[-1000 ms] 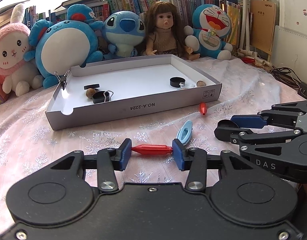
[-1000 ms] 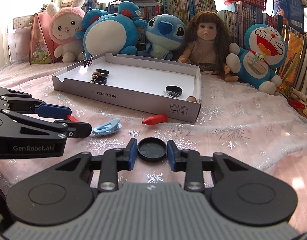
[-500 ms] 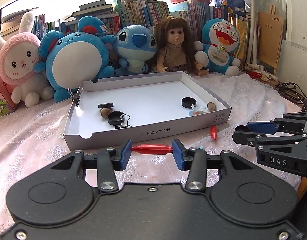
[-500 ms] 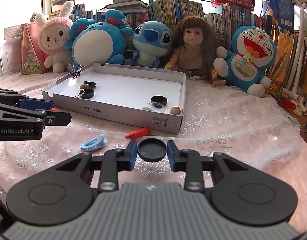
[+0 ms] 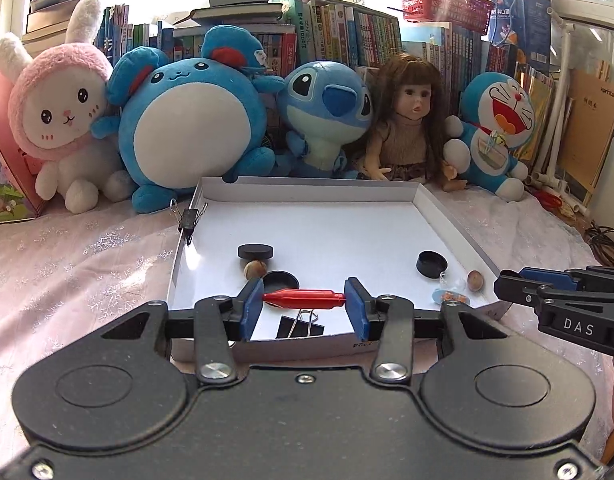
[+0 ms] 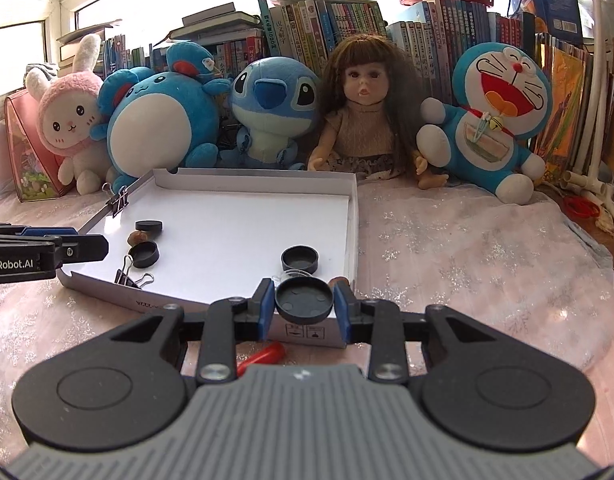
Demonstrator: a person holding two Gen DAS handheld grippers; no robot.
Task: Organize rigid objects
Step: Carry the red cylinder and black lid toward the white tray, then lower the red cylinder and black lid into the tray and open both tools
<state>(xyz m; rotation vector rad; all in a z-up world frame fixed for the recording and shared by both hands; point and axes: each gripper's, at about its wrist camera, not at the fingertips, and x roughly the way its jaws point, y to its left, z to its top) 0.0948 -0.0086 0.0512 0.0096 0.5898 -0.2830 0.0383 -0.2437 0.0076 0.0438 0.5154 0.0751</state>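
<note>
My left gripper is shut on a red pen-like piece, held crosswise over the near edge of the white cardboard tray. My right gripper is shut on a black round cap above the tray's near right corner. Inside the tray lie black caps, a brown nut, binder clips and a small clear piece. Another red piece lies on the cloth below the right gripper.
A row of plush toys and a doll sits behind the tray, with bookshelves behind them. A binder clip is clamped on the tray's left wall. The pink snowflake cloth spreads to the right; cables lie at far right.
Both grippers rose and moved toward the tray while holding their objects. They now hang over its near edge. The blue clip on the cloth has dropped out of view.
</note>
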